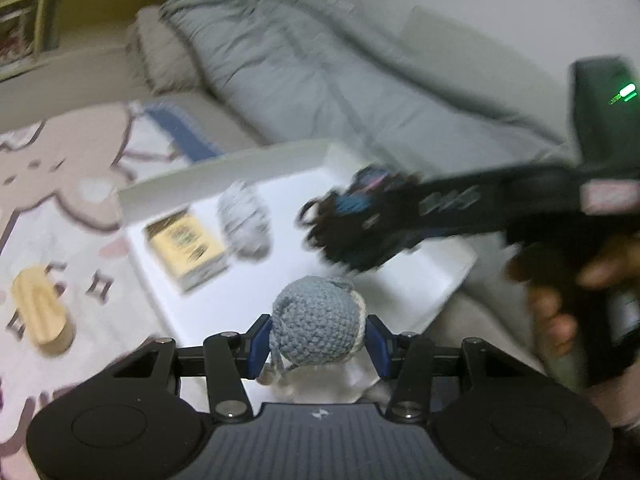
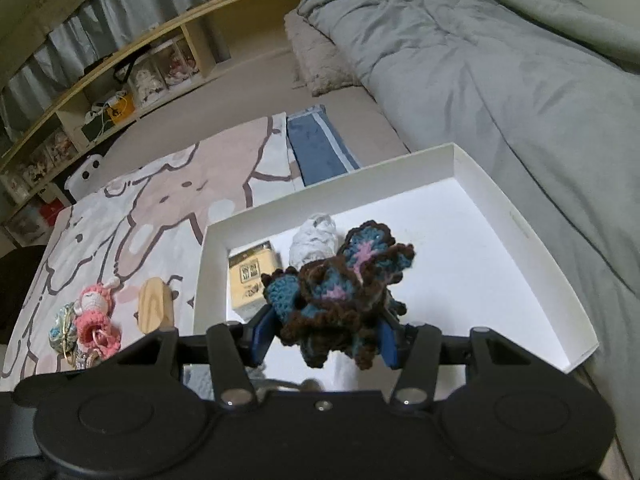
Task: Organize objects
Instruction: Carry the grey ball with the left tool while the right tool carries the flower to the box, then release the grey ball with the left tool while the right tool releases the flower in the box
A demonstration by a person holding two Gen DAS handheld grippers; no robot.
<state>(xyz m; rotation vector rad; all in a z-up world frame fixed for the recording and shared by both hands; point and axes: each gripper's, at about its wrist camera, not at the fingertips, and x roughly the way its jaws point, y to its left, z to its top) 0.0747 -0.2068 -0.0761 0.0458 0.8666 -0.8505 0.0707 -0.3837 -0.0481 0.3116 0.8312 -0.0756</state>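
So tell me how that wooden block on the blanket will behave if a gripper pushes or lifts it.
The wooden block looks rigid with a smooth grained face, so the pads may slip. Its rounded ends suggest it could pivot or roll when nudged. The soft printed blanket under it would probably drag, so pushing may tip it.

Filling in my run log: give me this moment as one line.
left gripper: jaws shut on blue-grey crochet ball | right gripper: jaws shut on brown-blue crochet piece | both above white box

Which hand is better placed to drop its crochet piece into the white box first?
Right, probably. The right gripper holds the brown and blue crochet piece above the white box, over its floor. The left gripper holds the grey-blue crochet ball nearer the box's front edge.
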